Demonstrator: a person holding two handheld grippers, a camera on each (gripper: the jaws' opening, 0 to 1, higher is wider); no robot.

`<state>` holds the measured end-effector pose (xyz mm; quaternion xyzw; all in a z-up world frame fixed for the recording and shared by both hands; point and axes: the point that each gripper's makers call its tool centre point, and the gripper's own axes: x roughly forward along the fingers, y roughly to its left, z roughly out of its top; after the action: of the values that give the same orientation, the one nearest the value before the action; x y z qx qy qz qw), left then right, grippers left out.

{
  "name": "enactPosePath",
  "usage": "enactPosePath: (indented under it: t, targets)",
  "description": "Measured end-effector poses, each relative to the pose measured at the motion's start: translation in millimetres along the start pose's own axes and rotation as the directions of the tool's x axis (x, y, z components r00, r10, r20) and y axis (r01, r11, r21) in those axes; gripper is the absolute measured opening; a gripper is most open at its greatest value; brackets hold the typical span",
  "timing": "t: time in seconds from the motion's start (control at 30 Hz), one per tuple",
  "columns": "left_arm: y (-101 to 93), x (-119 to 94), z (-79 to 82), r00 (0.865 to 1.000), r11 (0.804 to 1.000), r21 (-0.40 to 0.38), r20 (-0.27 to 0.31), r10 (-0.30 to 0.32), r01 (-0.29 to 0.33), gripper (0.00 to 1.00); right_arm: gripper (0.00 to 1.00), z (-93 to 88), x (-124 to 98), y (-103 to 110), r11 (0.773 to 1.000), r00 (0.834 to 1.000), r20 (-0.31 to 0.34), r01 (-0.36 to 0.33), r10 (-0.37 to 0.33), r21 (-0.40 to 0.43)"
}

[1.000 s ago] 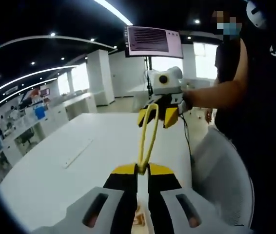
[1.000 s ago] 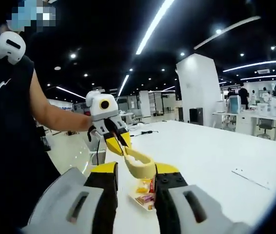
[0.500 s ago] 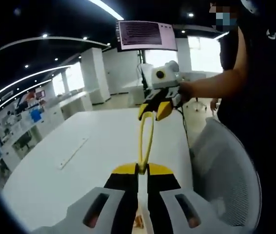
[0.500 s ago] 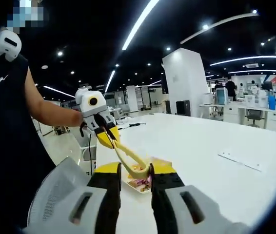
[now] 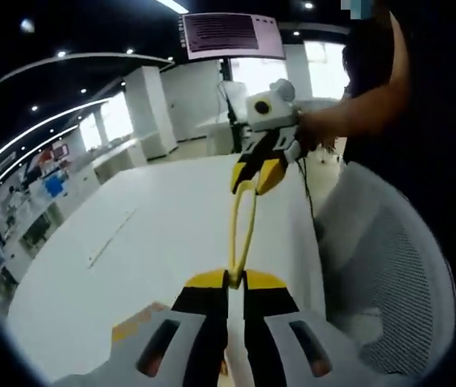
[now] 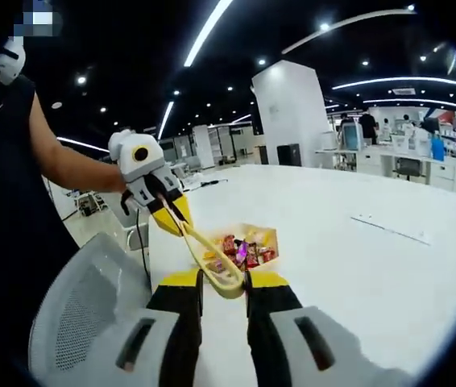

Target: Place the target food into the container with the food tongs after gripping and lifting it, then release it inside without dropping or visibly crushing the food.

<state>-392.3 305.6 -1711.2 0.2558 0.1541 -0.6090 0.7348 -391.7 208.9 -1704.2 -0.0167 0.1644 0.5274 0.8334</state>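
Left gripper (image 5: 234, 280) low centre, jaws clamped on one end of the yellow tongs (image 5: 242, 230); right gripper (image 6: 223, 278) grips the looped end; tray of food (image 6: 242, 247) mid-frame on white table (image 6: 357, 258), beyond tongs

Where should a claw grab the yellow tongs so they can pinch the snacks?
Probably halfway along the yellow tongs, one jaw on each outer side of the two thin arms: they gape apart there, so closing squeezes them. At the left claw they are pinched together.
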Motion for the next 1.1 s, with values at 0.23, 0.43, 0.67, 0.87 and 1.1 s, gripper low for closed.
enactPosePath:
  t: [0.23,0.43,0.67,0.87,1.1]
  targets:
    - [-12.8,27,-51.0,0.995,1.0,0.008,-0.1,-0.014,0.015,0.0,0.18,-55.6,22,0,1.0,0.987,-0.16,-0.016,0.011,-0.025]
    - [-23.0,39,-77.3,0.988,1.0,-0.001,-0.155,-0.025,0.026,0.01,0.18,-89.4,33,1,1.0,0.973,-0.227,-0.026,0.025,0.0]
    - [-30.5,52,-103.4,0.984,1.0,-0.002,-0.179,-0.011,0.011,0.01,0.19,-105.8,43,-2,0.999,0.962,-0.273,0.024,-0.012,0.042]
    - [-33.7,58,-112.1,0.978,0.999,-0.002,-0.207,-0.032,0.032,0.01,0.07,-106.5,49,5,0.999,0.962,-0.274,0.006,0.004,0.037]
    - [-36.0,61,-123.6,0.969,0.999,-0.032,-0.244,-0.047,0.041,0.03,0.12,-100.3,43,3,0.999,0.969,-0.245,0.028,-0.016,0.046]
